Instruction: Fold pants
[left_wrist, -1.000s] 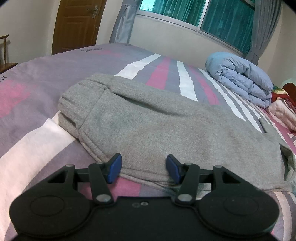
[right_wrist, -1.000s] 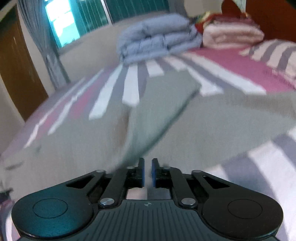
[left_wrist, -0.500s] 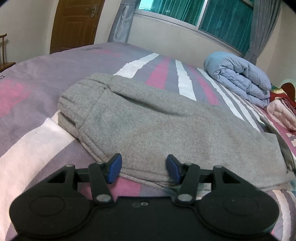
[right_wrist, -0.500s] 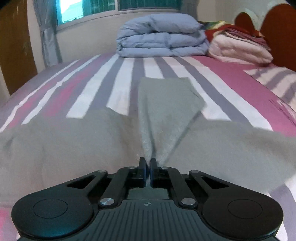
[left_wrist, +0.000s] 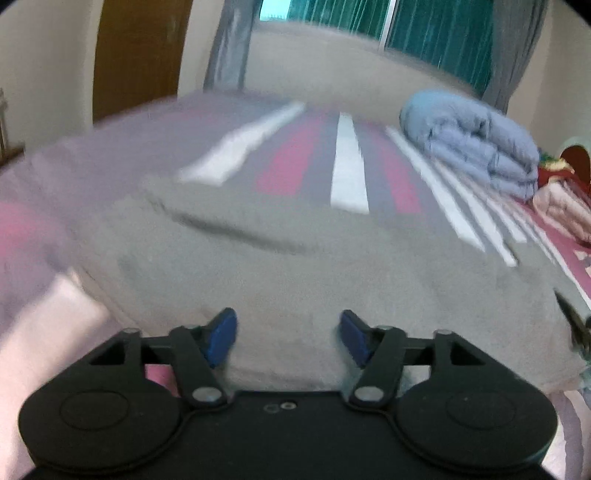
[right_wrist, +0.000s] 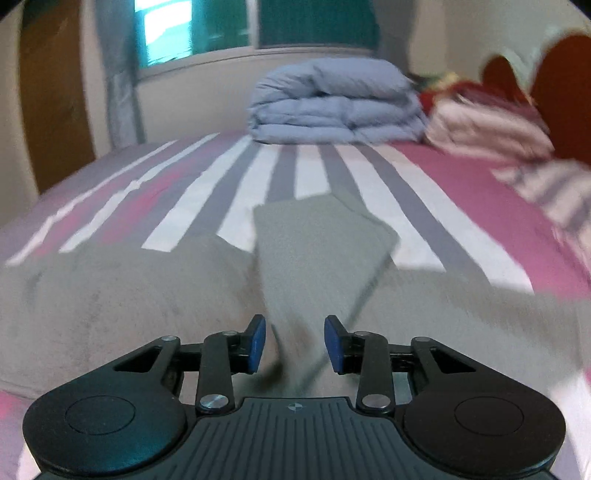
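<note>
Grey pants (left_wrist: 295, 266) spread across the middle of the striped bed (left_wrist: 347, 162), filling the frame's centre just above and between the blue pads. Left gripper (left_wrist: 288, 338) released, jaws just widened, cloth under the gap but not pinched. Right gripper (right_wrist: 294, 343) released too, jaws just opened off a raised fold of pants (right_wrist: 317, 251) running from lower centre upward. Folded blue quilt (right_wrist: 336, 103) at upper centre.
</note>
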